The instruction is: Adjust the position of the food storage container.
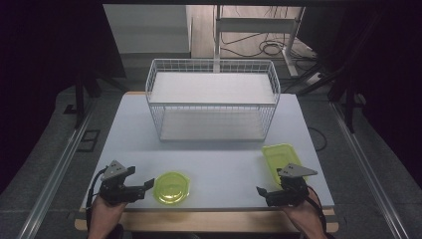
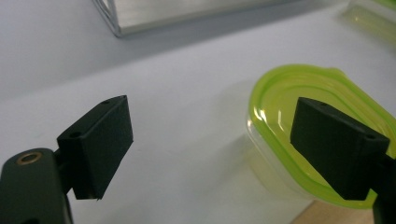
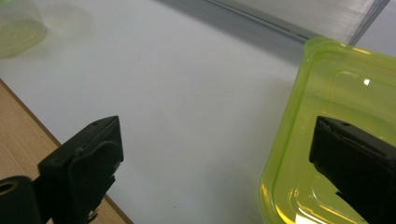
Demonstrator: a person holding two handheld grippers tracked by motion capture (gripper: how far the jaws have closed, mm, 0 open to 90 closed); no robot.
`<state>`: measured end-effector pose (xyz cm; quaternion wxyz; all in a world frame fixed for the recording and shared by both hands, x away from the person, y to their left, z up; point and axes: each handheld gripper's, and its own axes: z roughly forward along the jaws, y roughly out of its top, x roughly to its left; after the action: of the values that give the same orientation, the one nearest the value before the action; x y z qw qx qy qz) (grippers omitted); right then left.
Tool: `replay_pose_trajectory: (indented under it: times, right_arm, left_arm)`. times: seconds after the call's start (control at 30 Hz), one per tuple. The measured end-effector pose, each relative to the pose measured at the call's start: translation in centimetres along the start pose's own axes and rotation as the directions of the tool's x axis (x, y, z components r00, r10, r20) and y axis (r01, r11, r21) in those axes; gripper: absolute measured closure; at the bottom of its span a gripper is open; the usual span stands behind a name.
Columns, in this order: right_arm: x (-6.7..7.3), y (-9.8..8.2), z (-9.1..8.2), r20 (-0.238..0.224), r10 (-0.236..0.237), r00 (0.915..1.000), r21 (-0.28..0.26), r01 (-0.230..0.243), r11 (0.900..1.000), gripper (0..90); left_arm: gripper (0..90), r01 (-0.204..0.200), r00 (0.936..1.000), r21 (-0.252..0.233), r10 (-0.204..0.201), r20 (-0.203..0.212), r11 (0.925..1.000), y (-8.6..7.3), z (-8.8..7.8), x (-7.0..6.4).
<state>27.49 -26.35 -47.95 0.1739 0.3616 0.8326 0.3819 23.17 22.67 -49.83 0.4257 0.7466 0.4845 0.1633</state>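
1. Near the table's front edge, the left gripper (image 1: 142, 186), jaws apart and empty, points at the round container (image 1: 172, 187) just beside it.
2. Right gripper (image 1: 263, 191), jaws likewise apart, seemingly touches nothing; rectangular container (image 1: 278, 158) lies just behind.

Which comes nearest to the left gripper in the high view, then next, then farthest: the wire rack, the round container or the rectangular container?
1. Round container, just beside the left gripper.
2. Wire rack, at the table's far middle.
3. Rectangular container, on the right side.
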Motion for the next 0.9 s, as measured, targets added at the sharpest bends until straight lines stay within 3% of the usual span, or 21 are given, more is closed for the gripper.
replay_pose_trajectory:
  times: [0.13, 0.33, 0.43, 0.6, 0.77, 0.83, 0.9]
  right_arm:
    - [-0.1, -0.1, 0.0, 0.006, 0.031, 0.9995, 0.001, -0.031, 1.0, 8.7]
    - [-0.5, -0.2, -0.1, -0.004, 0.065, 0.9979, -0.025, -0.065, 0.998, 11.1]
    - [-0.6, -0.3, 0.0, -0.009, 0.082, 0.9966, -0.023, -0.082, 0.996, 12.1]
    - [-0.6, -0.4, 0.2, -0.014, 0.086, 0.9962, -0.022, -0.086, 0.996, 13.8]
    - [-0.5, -0.4, 0.4, -0.013, 0.081, 0.9966, -0.013, -0.082, 0.997, 14.1]
    - [-0.4, -0.4, 0.4, -0.011, 0.076, 0.997, -0.013, -0.076, 0.997, 14.2]
    - [-0.4, -0.4, 0.4, -0.009, 0.077, 0.997, -0.013, -0.077, 0.997, 14.2]
  left_arm:
    - [10.2, -0.012, 0.9999, 0.024, 0.012, -0.008, 0.9996, 0.1, 0.2, -0.4]
    - [12.2, -0.004, 1.0, 0.0, 0.004, 0.001, 1.0, 0.3, -0.2, -0.6]
    - [13.4, -0.041, 0.9992, -0.005, 0.041, -0.002, 0.9992, 0.5, -0.3, -1.2]
    - [23.4, -0.086, 0.9962, -0.025, 0.087, 0.01, 0.9959, 0.7, -0.7, -2.2]
    - [33.4, -0.144, 0.9878, -0.046, 0.146, 0.054, 0.9885, 1.1, -1.4, -3.5]
    - [43.4, -0.174, 0.9806, -0.045, 0.177, 0.085, 0.9837, 1.3, -1.4, -4.4]
    - [47.2, -0.179, 0.9779, -0.046, 0.183, 0.102, 0.9828, 1.4, -1.4, -4.7]
